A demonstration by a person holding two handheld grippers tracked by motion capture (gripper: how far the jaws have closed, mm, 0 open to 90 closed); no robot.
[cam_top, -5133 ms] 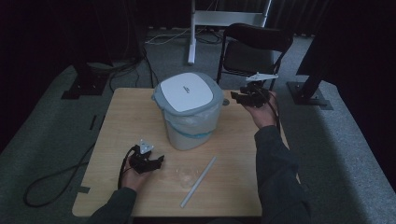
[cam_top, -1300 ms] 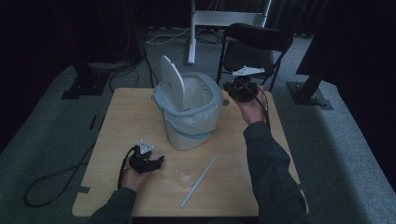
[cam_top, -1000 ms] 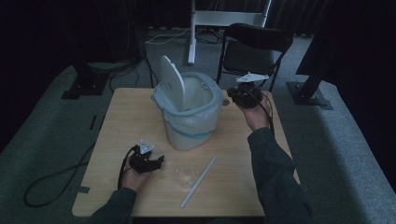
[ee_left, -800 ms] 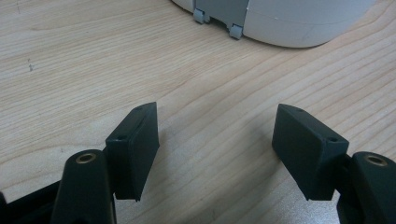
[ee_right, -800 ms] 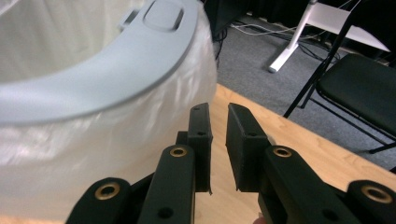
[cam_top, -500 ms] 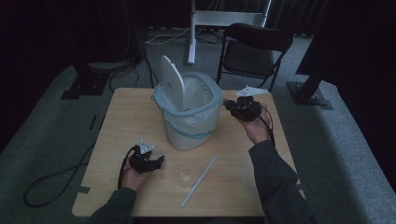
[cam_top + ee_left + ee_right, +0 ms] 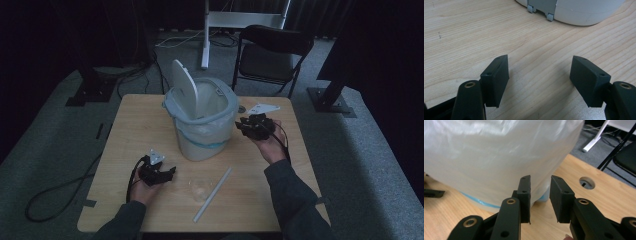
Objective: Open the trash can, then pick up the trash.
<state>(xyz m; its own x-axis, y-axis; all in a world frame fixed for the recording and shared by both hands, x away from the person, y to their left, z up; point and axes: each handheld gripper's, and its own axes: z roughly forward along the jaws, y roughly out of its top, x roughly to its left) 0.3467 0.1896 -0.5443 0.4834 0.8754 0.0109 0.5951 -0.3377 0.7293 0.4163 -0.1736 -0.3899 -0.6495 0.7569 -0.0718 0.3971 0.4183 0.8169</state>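
Now the room first: dark space w/ black drapes, grey carpet, a black folding chair [image 7: 272, 52] beyond the far edge of the table, a white stand post [image 7: 206, 35] behind it, cables on the floor at far left. Light wood table [image 7: 145, 115] fills the middle; it has a round hole [image 7: 586, 182] near its far right side.

Biggest thing on it is the white bin [image 7: 202, 125], lined w/ a thin plastic bag w/ a blue band low down. It sits centre-far on the table, and its lid [image 7: 184, 90] stands tipped up on the left side of the rim, so the mouth is open.

Step in hand, as I read it: lid is up, and the right gripper [image 7: 250, 129] is just right of the bin, beside the bag wall. Its jaws have just been opening, now parted a little, w/ nothing between them; the pads don't touch the bag as far as I can tell.

Left gripper [image 7: 162, 176] rests on the table at near left, jaws wide apart, empty, bare wood between them, bin base ahead.

Smaller bits lie near-centre: a long white stick [image 7: 214, 194], maybe a straw, and a small clear cup-like thing [image 7: 200, 187] just left of it; can't tell exactly what it is.

Next move prob. calls for one gripper to drop to those bits, close on one, and carry it over the open mouth w/o knocking the lid.
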